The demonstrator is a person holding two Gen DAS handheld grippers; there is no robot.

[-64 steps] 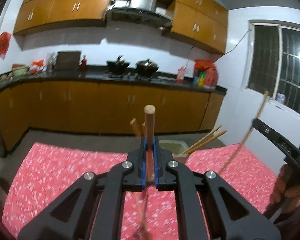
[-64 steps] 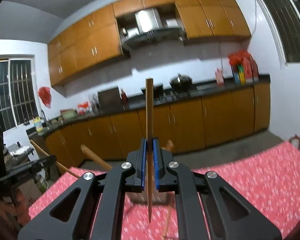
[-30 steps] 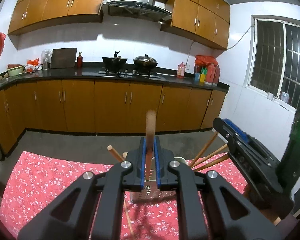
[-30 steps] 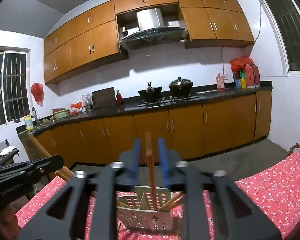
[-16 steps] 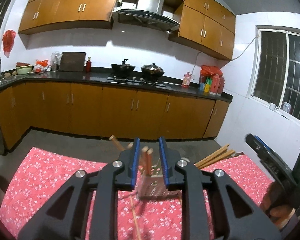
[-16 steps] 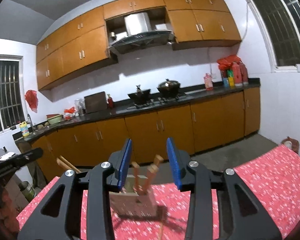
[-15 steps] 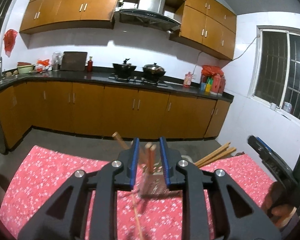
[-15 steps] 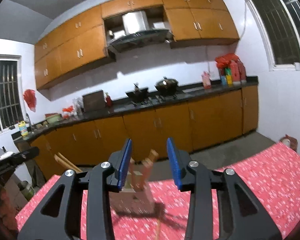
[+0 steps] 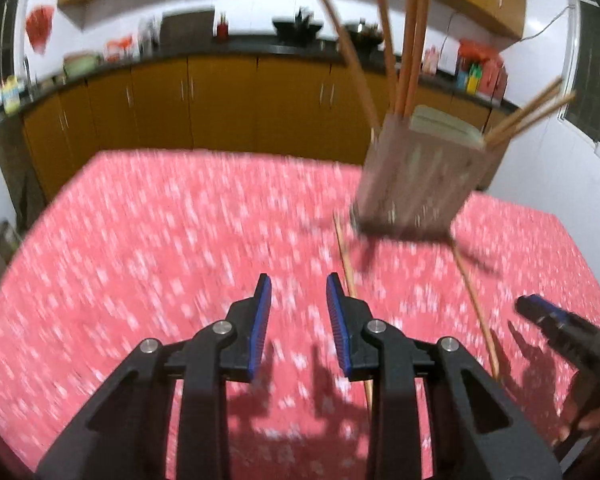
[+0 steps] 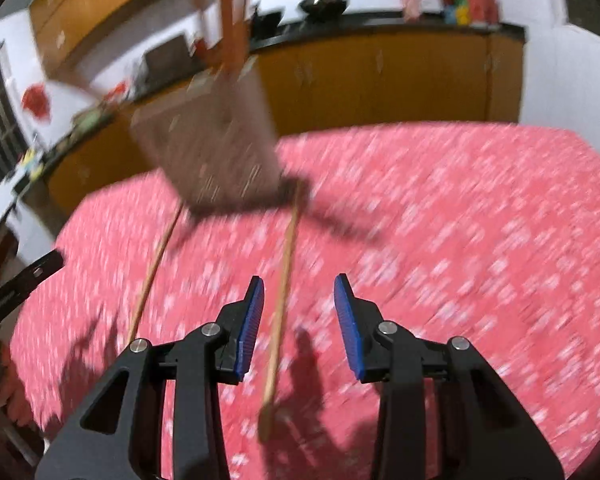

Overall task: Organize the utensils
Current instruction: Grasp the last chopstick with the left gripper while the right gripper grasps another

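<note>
Although both views are smeared by motion blur, no brand, label or legible writing can be made out on any item.

Left gripper (image 9: pixel 296 312): blue-padded fingers (image 9: pixel 260 320) parted and opening, nothing between them; only the red floral cloth (image 9: pixel 160 240) on the counter shows in the gap. One chopstick (image 9: pixel 350 280) lies on the cloth just beside the right finger, at about 1 o'clock from the fingertips, passing under that finger; whether it touches cannot be told.

Right gripper (image 10: pixel 299 312): fingers (image 10: pixel 350 328) parted, gripping nothing. A second chopstick (image 10: pixel 280 300) lies on the cloth and appears in the gap, closer to the left finger; the pads do not press on it.

Utensil holder (image 9: pixel 416 180): perforated box, standing on the cloth at 1 o'clock in the left view and at 11 o'clock in the right view (image 10: pixel 208 148). Several wooden sticks (image 9: pixel 410 40) rise from it, more or less upright, with others leaning out to its right side.

The second chopstick also shows in the left view (image 9: pixel 476 304), running from the holder's base toward 5 o'clock, with the right gripper's dark tip near its lower end.

Background at 12 o'clock: orange cabinets (image 9: pixel 220 92) under a dark worktop.
</note>
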